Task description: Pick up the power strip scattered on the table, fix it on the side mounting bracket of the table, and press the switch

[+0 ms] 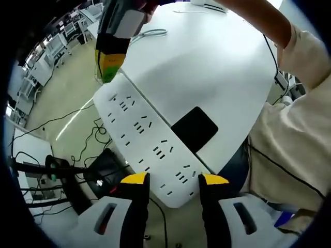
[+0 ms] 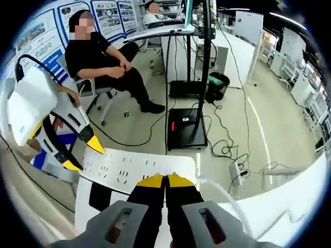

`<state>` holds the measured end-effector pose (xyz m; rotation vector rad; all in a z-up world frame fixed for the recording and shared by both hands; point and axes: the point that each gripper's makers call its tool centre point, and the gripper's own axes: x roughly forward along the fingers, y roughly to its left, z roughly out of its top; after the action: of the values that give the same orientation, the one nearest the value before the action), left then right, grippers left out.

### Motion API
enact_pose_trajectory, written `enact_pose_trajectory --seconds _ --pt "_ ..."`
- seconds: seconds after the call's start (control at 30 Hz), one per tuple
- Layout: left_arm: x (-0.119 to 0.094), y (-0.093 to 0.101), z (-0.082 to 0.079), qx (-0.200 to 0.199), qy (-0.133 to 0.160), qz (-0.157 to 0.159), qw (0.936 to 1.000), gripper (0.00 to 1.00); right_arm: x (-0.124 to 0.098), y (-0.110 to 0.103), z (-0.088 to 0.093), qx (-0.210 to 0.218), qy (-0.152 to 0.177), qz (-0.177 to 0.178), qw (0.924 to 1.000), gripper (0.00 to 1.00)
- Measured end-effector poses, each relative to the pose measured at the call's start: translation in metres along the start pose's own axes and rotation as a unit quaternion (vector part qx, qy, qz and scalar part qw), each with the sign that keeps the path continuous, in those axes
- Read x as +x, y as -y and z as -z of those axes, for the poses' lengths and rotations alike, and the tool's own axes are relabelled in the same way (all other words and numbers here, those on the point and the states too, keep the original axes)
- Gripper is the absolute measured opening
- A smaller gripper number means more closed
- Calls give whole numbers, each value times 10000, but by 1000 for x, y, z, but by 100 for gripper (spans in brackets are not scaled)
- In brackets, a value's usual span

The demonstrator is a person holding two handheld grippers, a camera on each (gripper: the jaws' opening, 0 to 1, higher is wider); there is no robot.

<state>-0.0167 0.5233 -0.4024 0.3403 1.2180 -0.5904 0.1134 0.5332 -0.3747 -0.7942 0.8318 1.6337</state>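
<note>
White power strip (image 1: 150,147) lying along the near edge of the white table (image 1: 207,62), beside a black patch (image 1: 194,128). Left claw (image 1: 175,179) spread apart, yellow tips flanking the strip's near end, not clamped. Right claw (image 2: 166,180) pressed together with nothing between, tips at the strip's far end, reaching across from the person's sleeved arm (image 1: 305,57). Seated person (image 2: 106,64) beyond.

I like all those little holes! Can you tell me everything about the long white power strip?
The power strip is a long, flat bar of white plastic with rows of small dark socket slots. It lies along the edge of the white table. The left tongs sit open around one end; the right tongs are shut at the other end.
</note>
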Motion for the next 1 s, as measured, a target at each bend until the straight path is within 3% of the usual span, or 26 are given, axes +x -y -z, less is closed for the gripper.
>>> enact_pose_trajectory --seconds 0.63,0.77,0.83,1.0 --pt "0 3 1 26 -96 -8 10000 43 19 18 2 -108 -262 14 9996 0" --pt "0 4 1 32 -46 -12 10000 43 20 13 4 -352 -269 33 9990 0" --pt "0 5 1 33 -43 -16 10000 43 22 11 4 -703 -286 -9 9971 0" --pt "0 6 1 46 -69 -11 10000 43 25 8 4 -693 -349 18 9970 0"
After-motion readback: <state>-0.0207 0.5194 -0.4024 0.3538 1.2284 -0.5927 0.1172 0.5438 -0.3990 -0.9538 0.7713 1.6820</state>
